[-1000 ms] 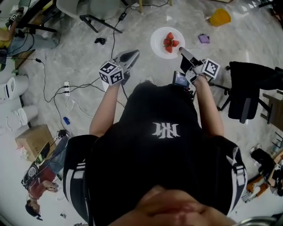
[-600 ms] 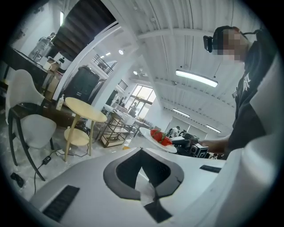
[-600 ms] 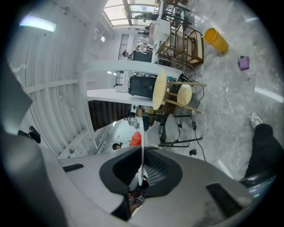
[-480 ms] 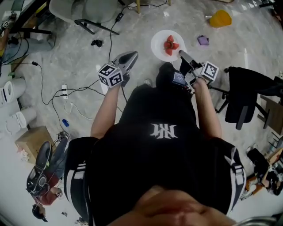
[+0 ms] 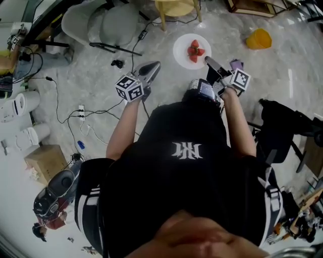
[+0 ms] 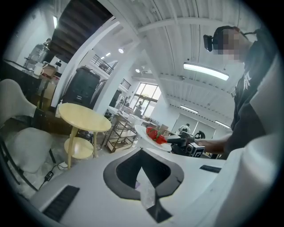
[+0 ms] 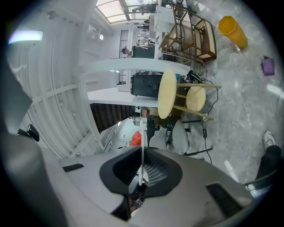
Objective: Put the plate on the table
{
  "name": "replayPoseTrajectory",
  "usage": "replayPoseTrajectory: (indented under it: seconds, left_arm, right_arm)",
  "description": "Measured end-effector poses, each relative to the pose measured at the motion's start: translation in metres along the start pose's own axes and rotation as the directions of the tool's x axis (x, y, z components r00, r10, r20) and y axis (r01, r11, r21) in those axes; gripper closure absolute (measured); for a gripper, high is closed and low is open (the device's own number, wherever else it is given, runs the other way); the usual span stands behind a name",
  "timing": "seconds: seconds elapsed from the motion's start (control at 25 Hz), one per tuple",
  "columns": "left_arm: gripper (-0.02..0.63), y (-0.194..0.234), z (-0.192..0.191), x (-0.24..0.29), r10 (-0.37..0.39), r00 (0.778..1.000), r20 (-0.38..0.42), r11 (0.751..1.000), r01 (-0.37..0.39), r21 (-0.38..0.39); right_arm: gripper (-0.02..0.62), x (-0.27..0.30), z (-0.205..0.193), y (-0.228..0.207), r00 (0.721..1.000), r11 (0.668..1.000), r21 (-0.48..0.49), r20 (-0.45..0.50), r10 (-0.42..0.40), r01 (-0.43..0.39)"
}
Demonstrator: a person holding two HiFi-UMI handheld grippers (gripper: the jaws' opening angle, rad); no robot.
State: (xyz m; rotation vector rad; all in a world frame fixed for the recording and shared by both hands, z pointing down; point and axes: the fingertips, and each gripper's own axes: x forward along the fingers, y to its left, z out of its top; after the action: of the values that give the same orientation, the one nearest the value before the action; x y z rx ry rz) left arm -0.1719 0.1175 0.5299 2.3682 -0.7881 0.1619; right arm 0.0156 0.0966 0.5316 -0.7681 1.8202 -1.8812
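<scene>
A white plate [image 5: 182, 50] carrying red strawberries [image 5: 194, 49] hangs above the floor, and my right gripper [image 5: 207, 61] is shut on its near rim. In the right gripper view the plate [image 7: 142, 146] shows edge-on between the jaws, with the strawberries [image 7: 136, 139] beyond. My left gripper [image 5: 153, 65] is held out beside it on the left, jaws together and holding nothing. From the left gripper view the plate [image 6: 154, 141] and the right gripper [image 6: 186, 145] appear ahead to the right. A round pale-yellow table [image 5: 176, 7] stands at the top edge, also seen as the table [image 6: 84, 116] and the table [image 7: 167, 93].
White chairs [image 5: 101, 22] stand at the upper left. A yellow container [image 5: 260, 38] and a small purple object [image 5: 236, 64] lie on the marble floor. Cables and a power strip [image 5: 81, 112] run at the left; a black chair [image 5: 282, 126] is at the right, a cardboard box [image 5: 43, 160] at lower left.
The person has walked forward: the floor items have slid down the view and the yellow table has come in at the top. The plate stays in the right gripper.
</scene>
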Motion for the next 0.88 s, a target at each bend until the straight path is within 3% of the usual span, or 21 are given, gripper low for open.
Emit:
replayPoseTrajectory:
  seconds: [0.2, 0.4, 0.88]
  left_arm:
    - [0.595, 0.005, 0.035, 0.043, 0.027, 1.000, 0.013, 0.999, -0.027, 0.019]
    - [0.595, 0.019, 0.042, 0.072, 0.075, 0.997, -0.016, 0.997, -0.075, 0.003]
    - [0.595, 0.074, 0.063, 0.108, 0.084, 0.996, 0.002, 0.996, -0.084, -0.041]
  right_arm:
    - [0.580, 0.009, 0.067, 0.002, 1.000, 0.999, -0.017, 0.005, 0.030, -0.030]
    - [0.580, 0.022, 0.109, 0.001, 0.997, 0.997, 0.012, -0.009, 0.076, -0.075]
    - [0.580, 0.048, 0.160, -0.033, 1.000, 1.000, 0.018, -0.010, 0.012, -0.012]
